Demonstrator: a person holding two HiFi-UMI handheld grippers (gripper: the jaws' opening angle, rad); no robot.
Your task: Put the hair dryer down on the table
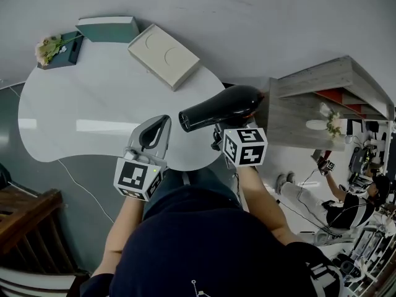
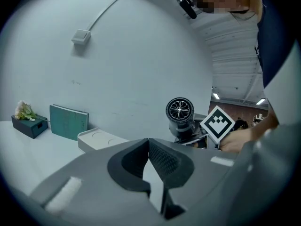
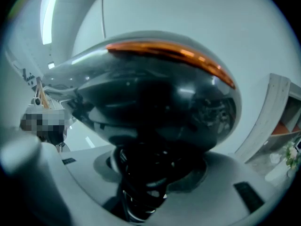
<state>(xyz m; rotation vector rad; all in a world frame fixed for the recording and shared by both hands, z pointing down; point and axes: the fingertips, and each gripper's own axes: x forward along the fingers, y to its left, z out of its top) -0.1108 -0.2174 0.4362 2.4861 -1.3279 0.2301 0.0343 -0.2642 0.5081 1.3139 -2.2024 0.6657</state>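
Dark shirt fills the bottom of the head view, and just above it the right gripper point(image 1: 218, 140) pinches the handle of the black dryer point(image 1: 226, 106) from below. Its barrel lies across the frame's centre, nozzle toward the left, over the right edge of the white worktop point(image 1: 80, 110) and, I judge, not yet resting on it. Just left of the nozzle the left gripper point(image 1: 162, 124) is pressed together and empty, so lowering falls to the right one.
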